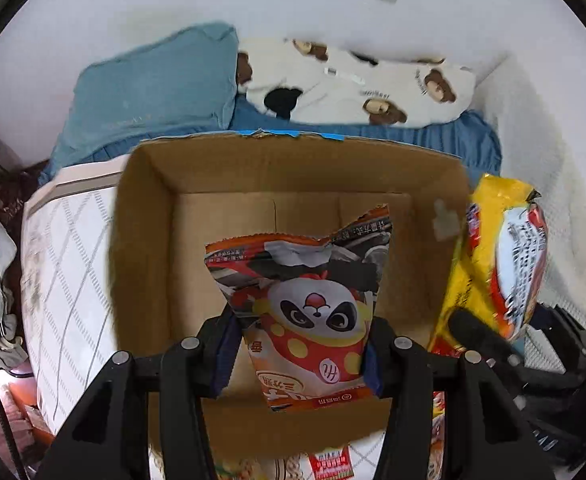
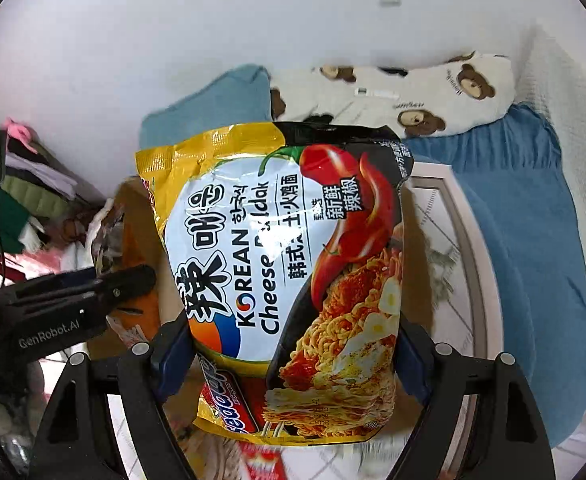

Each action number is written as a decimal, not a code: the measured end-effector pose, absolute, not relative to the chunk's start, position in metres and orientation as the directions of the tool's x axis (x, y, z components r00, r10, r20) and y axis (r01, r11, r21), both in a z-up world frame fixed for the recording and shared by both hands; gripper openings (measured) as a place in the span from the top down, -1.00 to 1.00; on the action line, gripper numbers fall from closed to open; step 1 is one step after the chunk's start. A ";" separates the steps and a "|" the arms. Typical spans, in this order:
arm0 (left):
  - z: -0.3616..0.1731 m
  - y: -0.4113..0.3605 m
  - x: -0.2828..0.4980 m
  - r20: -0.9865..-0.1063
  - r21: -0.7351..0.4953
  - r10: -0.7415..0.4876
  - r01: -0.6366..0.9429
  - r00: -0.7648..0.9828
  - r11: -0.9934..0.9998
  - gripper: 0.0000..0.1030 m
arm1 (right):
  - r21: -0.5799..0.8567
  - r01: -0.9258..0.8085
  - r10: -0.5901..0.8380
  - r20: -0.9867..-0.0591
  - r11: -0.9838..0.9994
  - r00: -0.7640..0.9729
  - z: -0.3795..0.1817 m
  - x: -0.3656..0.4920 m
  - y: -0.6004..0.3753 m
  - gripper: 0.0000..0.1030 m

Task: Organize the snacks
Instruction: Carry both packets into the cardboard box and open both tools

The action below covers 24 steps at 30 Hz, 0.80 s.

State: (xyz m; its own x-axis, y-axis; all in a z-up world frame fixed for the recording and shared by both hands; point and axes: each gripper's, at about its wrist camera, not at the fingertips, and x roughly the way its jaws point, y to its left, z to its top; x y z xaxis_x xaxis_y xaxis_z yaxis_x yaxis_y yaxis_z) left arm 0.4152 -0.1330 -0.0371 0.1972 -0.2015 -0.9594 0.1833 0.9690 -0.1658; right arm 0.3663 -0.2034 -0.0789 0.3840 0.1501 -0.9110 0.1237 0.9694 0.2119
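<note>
Snacks both airborne: left gripper (image 1: 299, 354) pinches panda packet (image 1: 305, 312) over the cardboard box (image 1: 149, 216), right gripper (image 2: 293, 364) clamps yellow noodle pack (image 2: 289, 264) beside it (slick film, edge grips), so either might slip or snag the rim.

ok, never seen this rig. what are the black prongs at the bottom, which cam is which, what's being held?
No robot arm: a person carries a two-finger gripper in each hand, each with a fisheye camera looking along its fingers. The prongs are those fingers.

Left wrist view: the left gripper is shut on a torn-open panda snack bag, above an open cardboard box on a mattress.

Right wrist view: the right gripper is shut on a yellow Korean cheese noodle pack. Blue pillow and bear-print blanket lie behind.
</note>
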 end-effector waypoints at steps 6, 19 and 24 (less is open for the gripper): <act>-0.078 -0.142 0.460 -0.981 -0.148 -0.166 0.173 0.096 0.974 0.07 | 0.198 0.136 0.160 -0.955 0.971 0.249 -0.129 0.423 -0.189 -0.66; -0.095 -0.132 0.476 -0.983 -0.136 -0.152 0.141 0.104 0.981 -0.81 | 0.233 0.114 0.213 -0.964 0.966 0.160 -0.171 0.456 -0.182 -0.94; -0.095 -0.132 0.470 -0.979 -0.125 -0.147 0.152 0.140 0.980 -0.81 | 0.201 0.109 0.180 -0.967 0.973 0.182 -0.158 0.442 -0.182 -0.94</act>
